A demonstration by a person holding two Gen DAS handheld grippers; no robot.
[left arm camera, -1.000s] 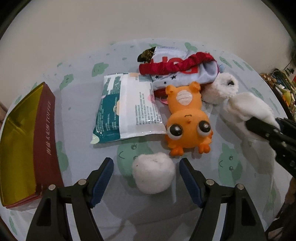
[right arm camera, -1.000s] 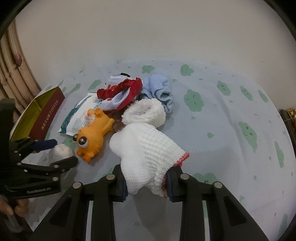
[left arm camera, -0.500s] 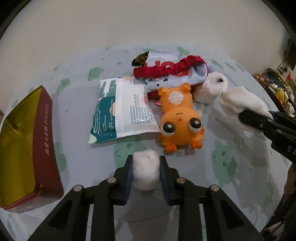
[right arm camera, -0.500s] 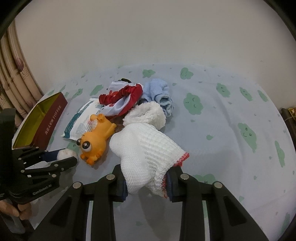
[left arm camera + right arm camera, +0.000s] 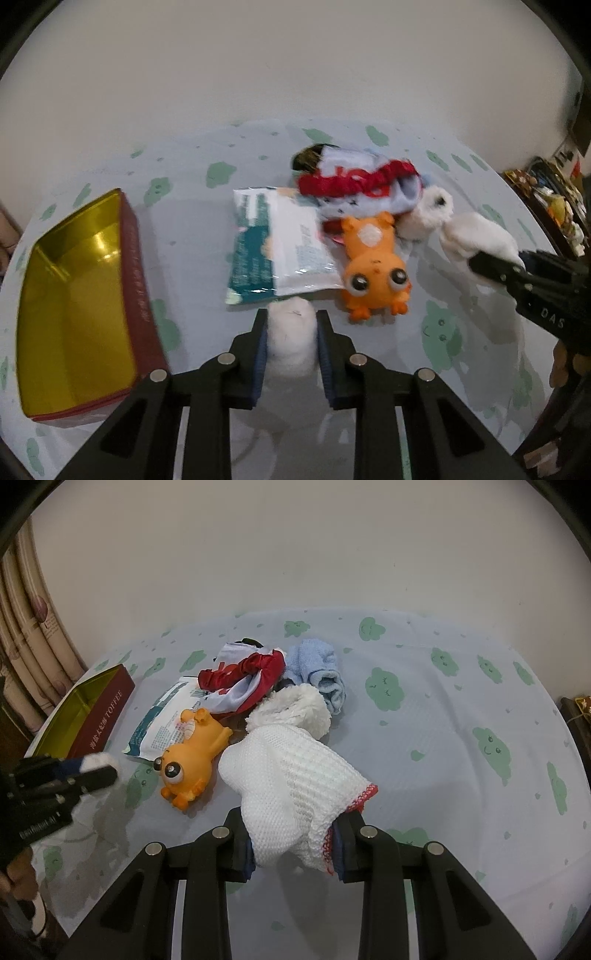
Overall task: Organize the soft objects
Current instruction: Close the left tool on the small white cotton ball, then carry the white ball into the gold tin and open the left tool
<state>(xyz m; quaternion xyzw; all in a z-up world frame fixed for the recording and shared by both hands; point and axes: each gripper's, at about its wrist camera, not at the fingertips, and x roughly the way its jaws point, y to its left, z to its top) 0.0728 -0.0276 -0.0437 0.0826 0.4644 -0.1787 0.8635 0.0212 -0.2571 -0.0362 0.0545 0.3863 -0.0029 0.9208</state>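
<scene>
My left gripper (image 5: 290,334) is shut on a white fluffy ball (image 5: 291,332) and holds it above the cloth, in front of the wipes pack (image 5: 275,247). My right gripper (image 5: 295,845) is shut on a white knitted cloth (image 5: 291,775) with a red hem, lifted off the table. An orange frog toy (image 5: 375,269) lies between them; it also shows in the right wrist view (image 5: 192,755). Behind it lie a red-and-white fabric bundle (image 5: 358,184), a fluffy white sock (image 5: 295,709) and a light blue towel (image 5: 319,672).
An open maroon tin with a gold inside (image 5: 74,295) stands at the left of the round table (image 5: 461,709), which has a pale blue cloud-print cover. A curtain (image 5: 26,638) hangs at the left. Cluttered shelves (image 5: 554,206) stand at the right edge.
My left gripper closed on the white fluffy ball and lifted it, swinging left so the tin comes into fuller view. The right gripper kept holding the knitted cloth, nearly still.
</scene>
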